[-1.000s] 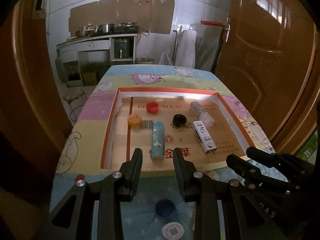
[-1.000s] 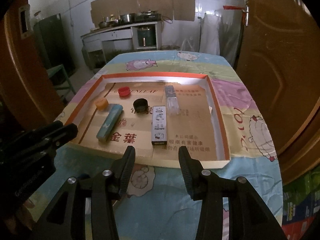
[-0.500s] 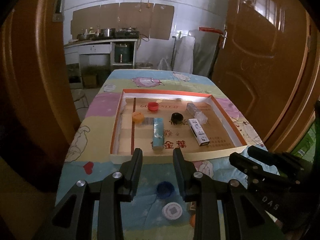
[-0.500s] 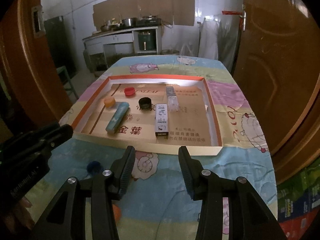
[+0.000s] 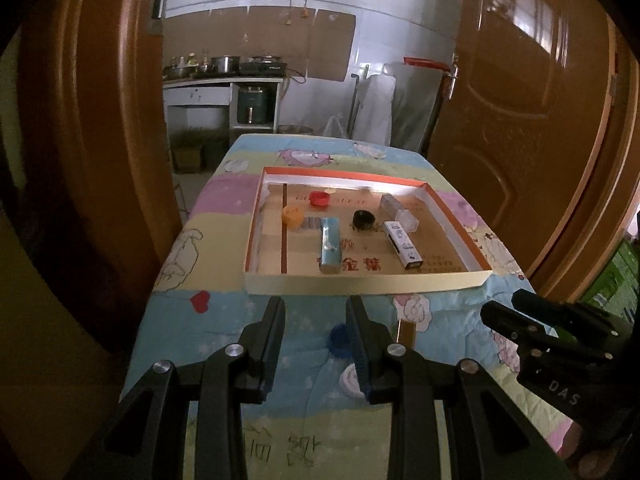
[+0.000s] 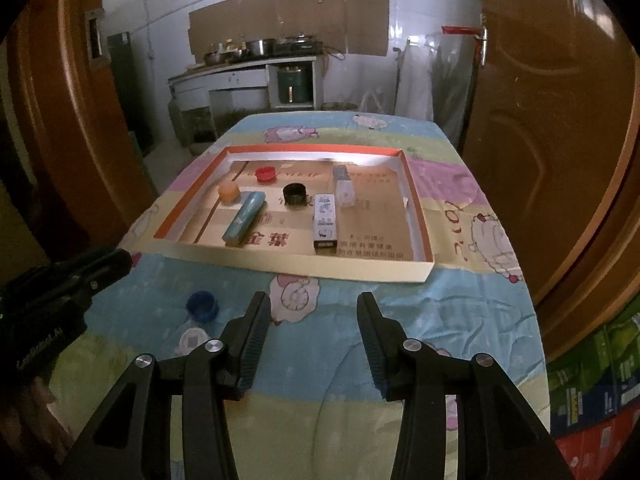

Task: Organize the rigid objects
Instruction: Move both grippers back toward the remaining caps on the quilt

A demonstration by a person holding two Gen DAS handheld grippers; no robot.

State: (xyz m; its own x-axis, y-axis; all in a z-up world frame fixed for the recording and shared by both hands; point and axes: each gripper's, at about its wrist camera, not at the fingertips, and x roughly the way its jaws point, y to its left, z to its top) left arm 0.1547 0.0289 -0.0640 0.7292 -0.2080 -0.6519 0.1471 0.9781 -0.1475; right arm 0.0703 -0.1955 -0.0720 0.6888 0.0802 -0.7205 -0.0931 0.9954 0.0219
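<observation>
Both grippers have drawn back from the cardboard tray (image 5: 364, 282) over the last second; a second ago their fingers reached almost to its near wall, and now a wide band of cloth lies between them. That retreat has brought things on the near side of the tray into view: a blue cap (image 6: 202, 305), a white disc (image 6: 193, 339) nearer than it, and in the left wrist view a thin gold strip (image 5: 405, 331) just right of the cap. I judge these to be the pieces not yet sorted, so the pull-back looks like a setup for the next pick.

The left gripper (image 5: 316, 320) has its fingers apart and empty, with the blue cap partly hidden behind its right finger. The right gripper (image 6: 314, 314) is likewise spread wide and holds nothing.

Inside the tray lie a red cap (image 5: 319, 199), an orange cap (image 5: 292, 215), a black cap (image 5: 363, 219), a light blue box (image 5: 330, 243), a white box (image 5: 402, 243) and a clear box (image 5: 398, 213), all apart from each other.

The counter wears a pastel cartoon cloth (image 6: 460, 320), slightly wrinkled. Beyond the tray stands a kitchen bench (image 6: 244, 76) with pots, and brown wooden doors (image 5: 520, 120) flank the scene.
</observation>
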